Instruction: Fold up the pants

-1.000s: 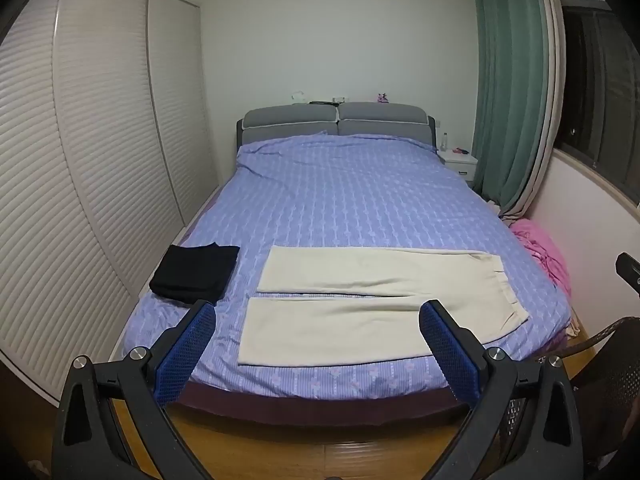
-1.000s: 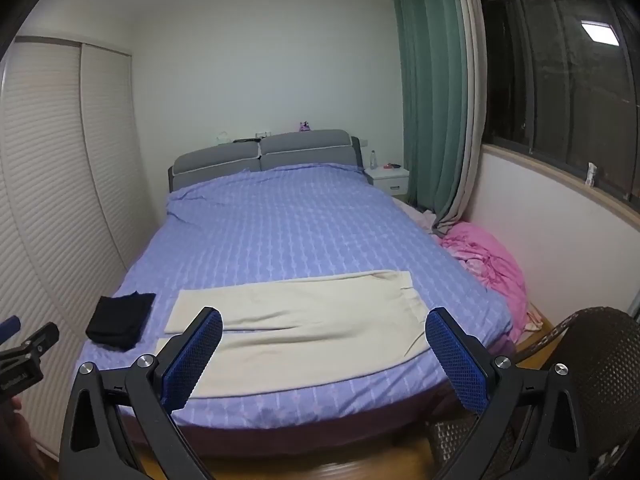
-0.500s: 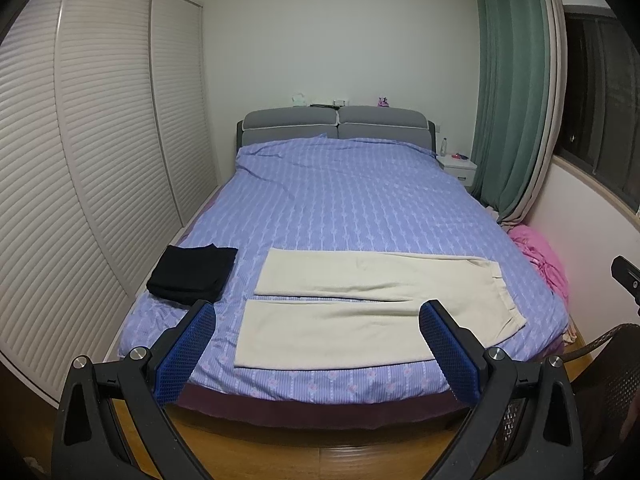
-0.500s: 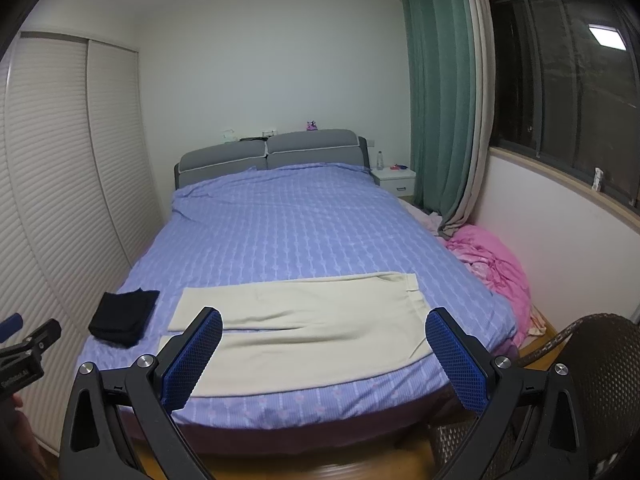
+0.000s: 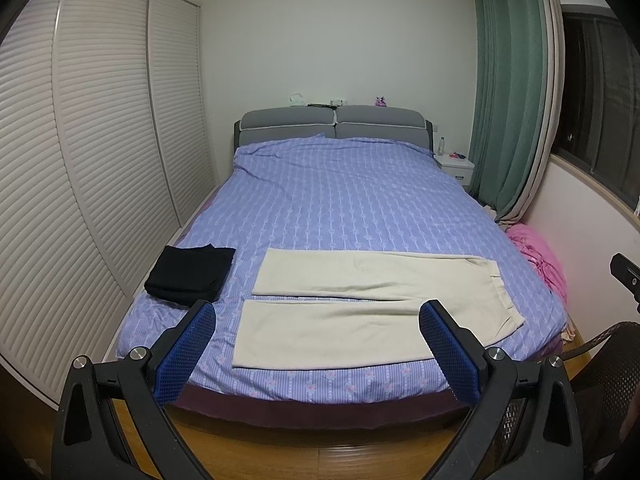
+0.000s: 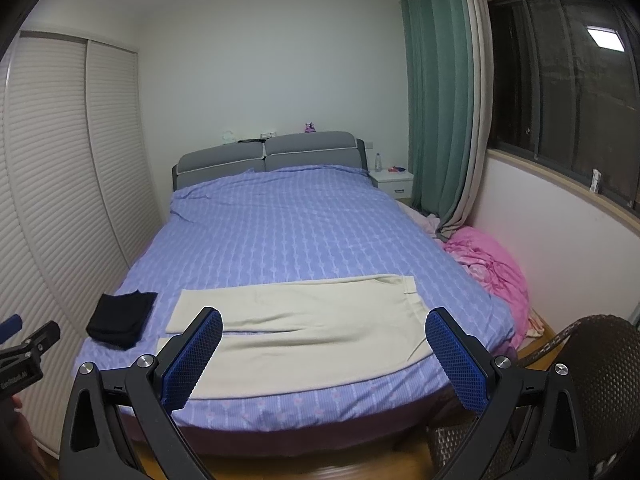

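Observation:
Cream pants (image 5: pixel 360 300) lie flat across the foot of the bed, legs pointing left and waistband at the right; they also show in the right wrist view (image 6: pixel 304 324). My left gripper (image 5: pixel 318 330) is open and empty, held in the air short of the bed's foot. My right gripper (image 6: pixel 324 338) is open and empty, also back from the bed. Neither touches the pants.
A folded black garment (image 5: pixel 190 274) lies on the bed (image 5: pixel 340 208) left of the pants. A white louvred wardrobe (image 5: pixel 80 160) lines the left wall. A pink heap (image 6: pixel 492 268) lies right of the bed. A wicker chair (image 6: pixel 592 380) stands at the right, with green curtains (image 6: pixel 436 100) behind.
Both views have tilted up slightly, so the bed and pants sit a little lower in frame. Both grippers stay open and empty.

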The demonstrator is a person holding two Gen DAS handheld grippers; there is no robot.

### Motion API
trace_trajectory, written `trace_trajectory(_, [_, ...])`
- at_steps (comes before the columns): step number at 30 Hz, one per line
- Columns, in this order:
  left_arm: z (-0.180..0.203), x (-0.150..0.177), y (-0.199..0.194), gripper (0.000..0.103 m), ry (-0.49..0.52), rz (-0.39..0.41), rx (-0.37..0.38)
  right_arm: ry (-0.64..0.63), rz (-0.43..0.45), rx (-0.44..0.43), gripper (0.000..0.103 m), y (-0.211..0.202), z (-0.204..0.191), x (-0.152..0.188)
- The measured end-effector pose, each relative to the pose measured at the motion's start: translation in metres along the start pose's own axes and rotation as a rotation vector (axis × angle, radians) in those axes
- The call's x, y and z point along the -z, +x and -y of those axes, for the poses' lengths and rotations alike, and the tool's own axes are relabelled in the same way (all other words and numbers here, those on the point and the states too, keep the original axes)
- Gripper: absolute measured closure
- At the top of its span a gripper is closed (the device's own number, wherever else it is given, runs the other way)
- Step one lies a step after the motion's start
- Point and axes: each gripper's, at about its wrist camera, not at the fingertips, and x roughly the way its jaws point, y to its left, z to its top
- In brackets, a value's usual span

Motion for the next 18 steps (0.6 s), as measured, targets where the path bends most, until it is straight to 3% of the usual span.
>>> trace_trajectory(18, [-0.0002, -0.0021, -0.0037, 0.0, -0.004, 0.007, -0.002, -0.003, 0.011, -0.001, 0.0, -0.0034, -0.0005, 0.0008])
